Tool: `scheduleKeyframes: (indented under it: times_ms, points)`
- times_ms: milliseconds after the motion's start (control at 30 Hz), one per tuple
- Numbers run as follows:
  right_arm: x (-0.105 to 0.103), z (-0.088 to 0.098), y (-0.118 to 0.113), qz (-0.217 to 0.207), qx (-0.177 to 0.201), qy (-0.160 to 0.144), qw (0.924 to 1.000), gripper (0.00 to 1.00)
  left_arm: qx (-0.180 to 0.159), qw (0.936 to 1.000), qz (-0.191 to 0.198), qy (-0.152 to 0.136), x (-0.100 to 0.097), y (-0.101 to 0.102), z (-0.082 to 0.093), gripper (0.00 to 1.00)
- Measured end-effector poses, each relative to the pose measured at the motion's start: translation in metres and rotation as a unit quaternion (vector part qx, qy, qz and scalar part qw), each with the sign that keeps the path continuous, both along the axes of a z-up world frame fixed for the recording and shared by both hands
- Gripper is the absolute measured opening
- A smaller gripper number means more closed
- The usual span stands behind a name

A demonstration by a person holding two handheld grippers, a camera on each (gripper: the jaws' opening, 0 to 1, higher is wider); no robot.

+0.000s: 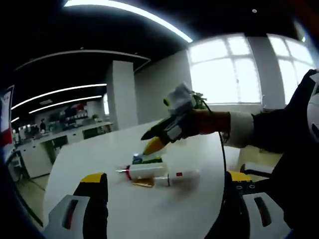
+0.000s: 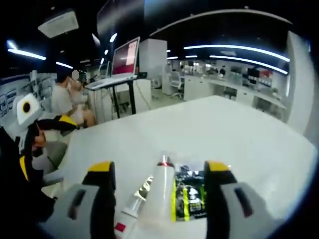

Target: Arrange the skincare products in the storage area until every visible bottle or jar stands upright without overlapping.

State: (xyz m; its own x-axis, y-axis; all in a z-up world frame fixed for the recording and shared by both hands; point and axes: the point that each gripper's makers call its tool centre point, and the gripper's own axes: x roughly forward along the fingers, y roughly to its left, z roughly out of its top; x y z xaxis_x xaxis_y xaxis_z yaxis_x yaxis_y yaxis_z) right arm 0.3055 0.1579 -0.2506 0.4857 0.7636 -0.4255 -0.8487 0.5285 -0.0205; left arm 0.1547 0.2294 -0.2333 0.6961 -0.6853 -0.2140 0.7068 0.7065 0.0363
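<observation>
In the right gripper view, the right gripper (image 2: 158,177) holds its yellow-tipped black fingers (image 2: 103,186) apart, low over the white counter (image 2: 239,129), clamped on nothing. Between them lies a white tube with a small red-and-silver tip (image 2: 158,191), on its side, pointing away. Just right of it, touching or nearly so, lies a flat black packet with a yellow-green stripe (image 2: 190,196), close to the inside of the right finger. At the tube's near left lies a second, slimmer white tube with a red mark (image 2: 127,216), also flat.

In the left gripper view, the left gripper (image 1: 167,181) shows its own fingers (image 1: 94,191) wide apart, raised above the counter and closed on nothing. Beyond them, mid-counter, the products lie together in a small cluster, none upright. The right gripper comes in from the right there, held in a person's hand in an orange and white sleeve (image 1: 219,124), its yellow tips just above the cluster.

Farther off stand office desks, a monitor on a stand (image 2: 124,57) and bright windows (image 1: 234,69).
</observation>
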Motion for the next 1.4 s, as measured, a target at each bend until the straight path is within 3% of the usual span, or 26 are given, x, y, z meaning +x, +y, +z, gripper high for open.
scheduleKeyframes:
  times_ms: [467,600,767,1200,1400]
  points:
    - [0.009,-0.015,0.023,0.008,-0.035,0.017,0.9992,0.67,-0.007,1.0000,0.002,0.002,0.001,0.013,-0.002,0.99]
    - [0.012,-0.020,0.028,0.014,-0.037,0.029,0.9988,0.59,0.001,1.0000,-0.001,0.005,-0.001,0.013,-0.002,0.99]
    - [0.015,-0.024,0.034,0.017,-0.048,0.034,0.9981,0.58,0.003,0.9999,-0.009,0.008,-0.002,0.011,-0.002,0.99]
    - [0.019,-0.038,0.043,0.016,-0.070,0.055,0.9959,0.49,-0.002,1.0000,0.000,0.008,0.001,0.021,0.000,0.99]
    - [0.026,-0.050,0.042,0.008,-0.100,0.061,0.9931,0.47,-0.003,1.0000,0.003,0.008,0.001,0.024,0.001,0.99]
